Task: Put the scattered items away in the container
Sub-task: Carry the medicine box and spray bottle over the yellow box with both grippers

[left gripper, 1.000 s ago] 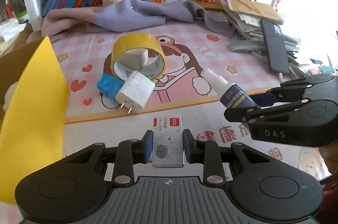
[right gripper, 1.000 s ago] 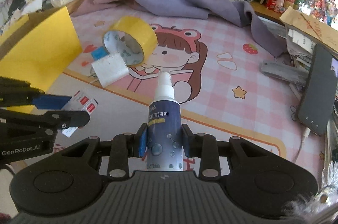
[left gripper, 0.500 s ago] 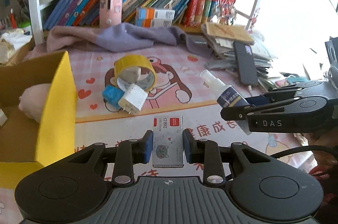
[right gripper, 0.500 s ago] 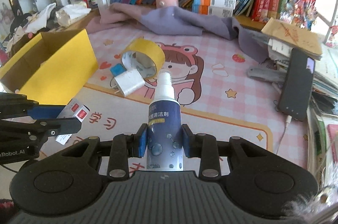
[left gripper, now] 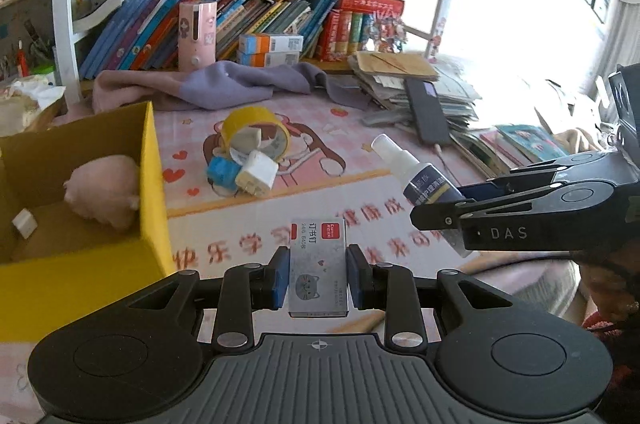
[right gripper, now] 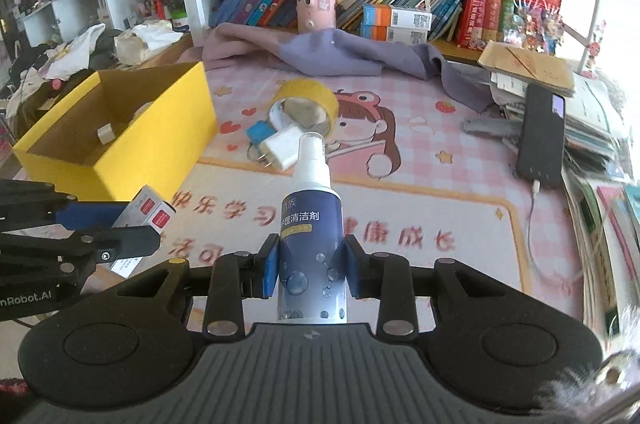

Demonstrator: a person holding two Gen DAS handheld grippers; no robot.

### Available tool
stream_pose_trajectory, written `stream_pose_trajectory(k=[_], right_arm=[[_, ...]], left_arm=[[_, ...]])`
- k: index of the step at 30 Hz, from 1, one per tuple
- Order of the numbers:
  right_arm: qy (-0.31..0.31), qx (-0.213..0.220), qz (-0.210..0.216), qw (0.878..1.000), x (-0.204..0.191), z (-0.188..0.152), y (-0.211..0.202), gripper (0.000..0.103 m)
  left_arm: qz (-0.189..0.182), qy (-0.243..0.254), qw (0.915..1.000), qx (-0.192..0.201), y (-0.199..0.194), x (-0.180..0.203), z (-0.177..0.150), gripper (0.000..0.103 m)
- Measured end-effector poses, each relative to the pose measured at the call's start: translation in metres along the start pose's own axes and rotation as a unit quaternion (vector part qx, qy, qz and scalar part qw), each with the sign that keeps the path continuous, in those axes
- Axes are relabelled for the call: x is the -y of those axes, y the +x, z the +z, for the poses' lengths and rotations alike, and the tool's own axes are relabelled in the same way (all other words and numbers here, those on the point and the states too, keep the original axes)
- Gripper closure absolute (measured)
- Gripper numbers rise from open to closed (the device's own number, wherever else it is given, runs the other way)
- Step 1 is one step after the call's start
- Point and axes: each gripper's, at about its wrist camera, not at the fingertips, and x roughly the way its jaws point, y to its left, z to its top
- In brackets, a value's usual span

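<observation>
- Between the blue pads of the left claw [left gripper: 318,278] sits the staple box [left gripper: 318,270], pinched on both sides and lifted off the mat [left gripper: 400,160].
- Over on the right claw [right gripper: 311,272], the spray bottle [right gripper: 311,248] is clamped by its body, nozzle pointing away.
- Left of both claws, the yellow box [right gripper: 168,144] stands open, near the staple box.
- Mid-mat, well ahead of both claws, the tape roll [right gripper: 306,104], white plug [right gripper: 282,148] and blue block [right gripper: 258,132] huddle together.

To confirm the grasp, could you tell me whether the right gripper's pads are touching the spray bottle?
Touching: in the right wrist view, both blue pads of the right gripper press against the sides of the spray bottle.
</observation>
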Motion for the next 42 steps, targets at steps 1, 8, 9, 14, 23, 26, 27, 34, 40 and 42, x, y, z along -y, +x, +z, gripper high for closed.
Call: stream_pose_trajectory(k=[1, 8, 9, 14, 23, 26, 27, 34, 40, 42], right_arm=[[0.001, -0.001, -0.003, 1.0, -0.007, -0.005, -0.004, 0.073], [0.003, -0.014, -0.009, 1.0, -0.062, -0.05, -0.034, 0.073], [0.003, -0.016, -0.008, 1.0, -0.069, -0.055, -0.037, 0.073], [-0.009, -0.014, -0.003, 1.0, -0.099, -0.067, -0.052, 0.073], [-0.054, -0.016, 0.029, 0.998, -0.144, -0.068, -0.059, 0.073], [-0.077, -0.019, 0.046, 0.996, -0.162, -0.068, -0.057, 0.073], [-0.084, -0.02, 0.052, 0.995, -0.168, -0.067, -0.056, 0.073], [-0.132, -0.018, 0.09, 0.987, -0.199, -0.056, -0.047, 0.073], [-0.146, -0.015, 0.105, 0.984, -0.213, -0.042, -0.037, 0.073], [-0.142, -0.009, 0.108, 0.984, -0.213, -0.034, -0.033, 0.073]], left_arm=[[-0.004, 0.001, 1.0, -0.002, -0.006, -0.001, -0.005, 0.075], [-0.026, 0.005, 0.9996, -0.011, -0.051, -0.009, -0.048, 0.075], [-0.026, 0.005, 0.9996, -0.011, -0.057, -0.01, -0.053, 0.075], [-0.013, -0.01, 0.9999, -0.002, -0.085, -0.022, -0.069, 0.075], [0.026, -0.05, 0.9982, 0.021, -0.126, -0.046, -0.093, 0.075], [0.043, -0.07, 0.9963, 0.026, -0.138, -0.055, -0.102, 0.075], [0.05, -0.076, 0.9955, 0.029, -0.142, -0.058, -0.104, 0.075], [0.09, -0.118, 0.9879, 0.046, -0.16, -0.082, -0.114, 0.075], [0.11, -0.141, 0.9823, 0.055, -0.166, -0.102, -0.113, 0.075], [0.117, -0.149, 0.98, 0.061, -0.166, -0.111, -0.109, 0.075]])
